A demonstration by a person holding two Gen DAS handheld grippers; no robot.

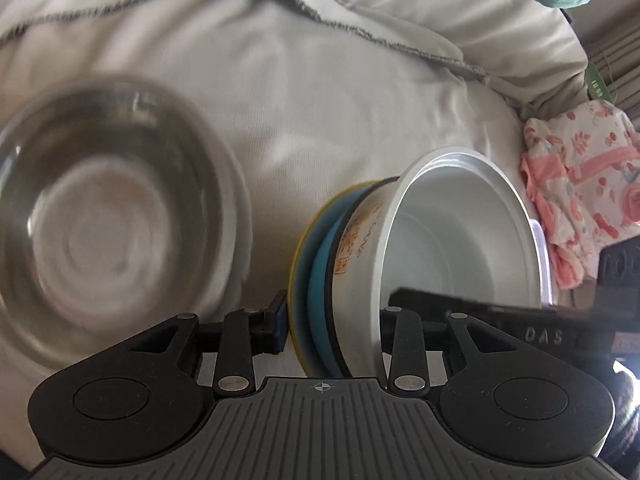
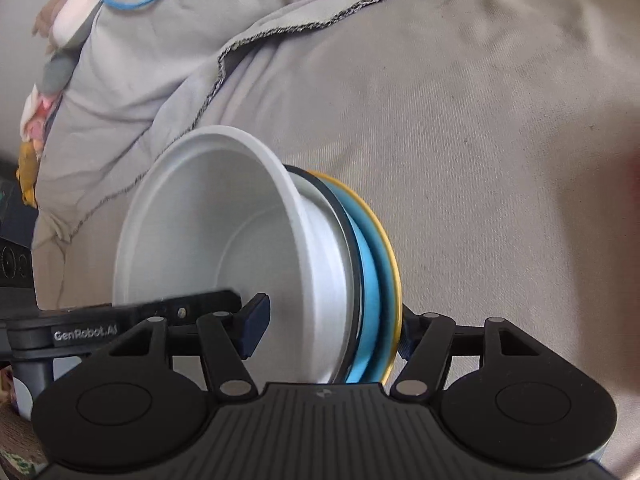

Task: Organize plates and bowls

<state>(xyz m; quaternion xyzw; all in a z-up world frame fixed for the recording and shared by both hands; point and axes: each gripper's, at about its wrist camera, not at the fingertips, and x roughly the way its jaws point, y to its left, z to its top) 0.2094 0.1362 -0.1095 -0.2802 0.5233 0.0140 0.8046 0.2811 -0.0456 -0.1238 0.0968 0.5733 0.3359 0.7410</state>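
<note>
1. Left gripper point(image 1: 332, 322): one, clamped across stack point(image 1: 320, 292), held on edge over sheet point(image 1: 320, 100).
2. Right gripper point(image 2: 332, 328): one, clamped likewise.
3. Stack: one white bowl point(image 2: 224, 232), three plates.
4. Steel bowl point(image 1: 108, 216): one, beside stack.

Left gripper point(image 1: 332, 324): black linkage arms with silver pivot pins, dark blue pads point(image 1: 279, 326), two round black discs flanking a grey ribbed plate marked with a crosshair. Right gripper point(image 2: 328, 330): identical construction; "GenRobot.AI" is printed left of its ribbed plate.
</note>
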